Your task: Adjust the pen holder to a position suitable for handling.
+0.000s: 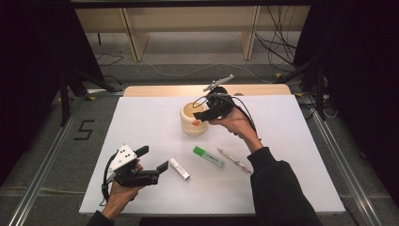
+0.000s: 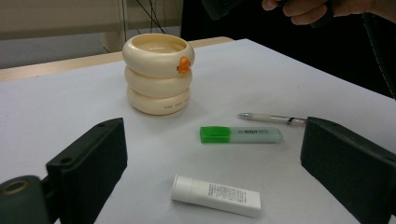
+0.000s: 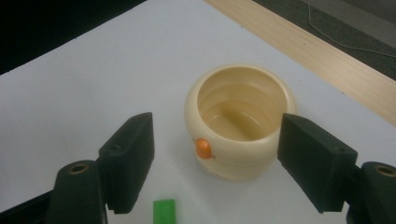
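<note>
Your right tool [image 1: 203, 114] hovers released over the cream ringed plastic pot [image 1: 190, 123]; left tool [image 1: 154, 159] released, near-left above the tabletop [image 1: 141, 117].

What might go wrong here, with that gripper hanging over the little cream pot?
The right gripper hangs open above the cream pot; a jaw could catch the rim and tip it. The left gripper, also open, points at the white tube, which may roll away when nudged, toward the green highlighter.
</note>
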Demonstrator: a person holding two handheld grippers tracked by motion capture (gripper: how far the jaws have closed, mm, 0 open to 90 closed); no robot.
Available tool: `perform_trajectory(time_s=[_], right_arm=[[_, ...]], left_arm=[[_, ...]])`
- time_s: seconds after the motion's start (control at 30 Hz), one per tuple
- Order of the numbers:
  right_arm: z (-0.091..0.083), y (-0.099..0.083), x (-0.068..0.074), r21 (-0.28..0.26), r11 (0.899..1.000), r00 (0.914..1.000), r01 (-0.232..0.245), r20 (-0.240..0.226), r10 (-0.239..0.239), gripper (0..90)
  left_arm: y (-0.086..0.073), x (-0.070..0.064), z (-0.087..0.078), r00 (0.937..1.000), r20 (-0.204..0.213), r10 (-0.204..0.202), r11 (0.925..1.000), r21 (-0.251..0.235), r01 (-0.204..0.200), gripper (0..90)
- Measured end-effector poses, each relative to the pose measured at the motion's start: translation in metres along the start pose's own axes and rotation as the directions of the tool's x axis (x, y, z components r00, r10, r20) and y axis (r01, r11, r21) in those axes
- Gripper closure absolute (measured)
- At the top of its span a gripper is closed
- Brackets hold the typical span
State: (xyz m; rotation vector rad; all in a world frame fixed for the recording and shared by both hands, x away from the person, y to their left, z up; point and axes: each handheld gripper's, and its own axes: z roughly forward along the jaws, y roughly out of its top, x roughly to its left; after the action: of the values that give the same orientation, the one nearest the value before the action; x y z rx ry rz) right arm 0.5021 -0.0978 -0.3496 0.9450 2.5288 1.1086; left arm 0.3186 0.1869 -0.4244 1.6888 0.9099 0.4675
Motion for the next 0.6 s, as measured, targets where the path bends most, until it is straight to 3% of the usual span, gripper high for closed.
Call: perform_trajectory(time_s=[0.6], right_arm=[[-0.025, -0.04, -0.003, -0.016, 1.0, 0.9994, -0.005, 0.035, 0.005, 25.4]], left_arm=[[-0.001, 0.0, 0.001, 1.0, -0.001, -0.007, 1.0, 0.003, 0.007, 6.7]])
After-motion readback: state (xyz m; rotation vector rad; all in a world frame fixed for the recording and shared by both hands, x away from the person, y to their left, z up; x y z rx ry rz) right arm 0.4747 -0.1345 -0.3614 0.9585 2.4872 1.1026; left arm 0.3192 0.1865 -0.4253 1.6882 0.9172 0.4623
